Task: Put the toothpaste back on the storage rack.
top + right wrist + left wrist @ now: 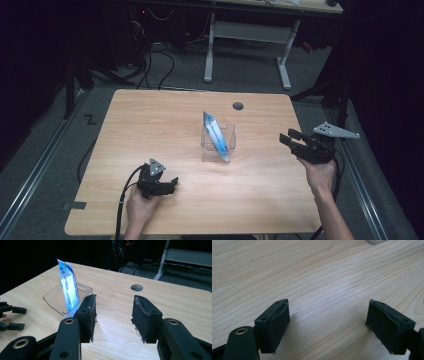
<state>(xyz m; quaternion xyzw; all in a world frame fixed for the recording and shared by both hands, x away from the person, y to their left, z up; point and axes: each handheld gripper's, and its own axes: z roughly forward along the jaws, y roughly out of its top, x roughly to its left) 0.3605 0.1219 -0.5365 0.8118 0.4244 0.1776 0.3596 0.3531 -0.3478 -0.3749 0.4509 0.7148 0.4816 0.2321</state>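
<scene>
Sitting mid-table, a bit toward the far edge: clear plastic bin (218, 143) with a blue-and-white pouch (216, 136) standing tilted inside it, top leaning toward the far-left corner, bottom at the bin's near-right corner. In the right gripper view the pouch (67, 287) rises well above the bin (56, 299) rim.

Left gripper (172, 182) is close to the near edge, left of centre, low over the wood, jaws pointing right toward the middle of the table. Left gripper view: left gripper (327, 325) jaws spread wide, nothing between them, bare table (317, 280) under them; a sliver of the bin's edge shows at the top of that view.

Right gripper (289, 139) is at the right edge of the table (150, 115), held above it, jaws pointing left toward the bin, well apart from it. Right gripper view: right gripper (113, 315) jaws parted, gap empty, pads not on anything. Cable hole (136, 287) lies beyond them; same cable hole (238, 106) near the far edge in the high view.

Neither gripper touches the bin or the pouch.
</scene>
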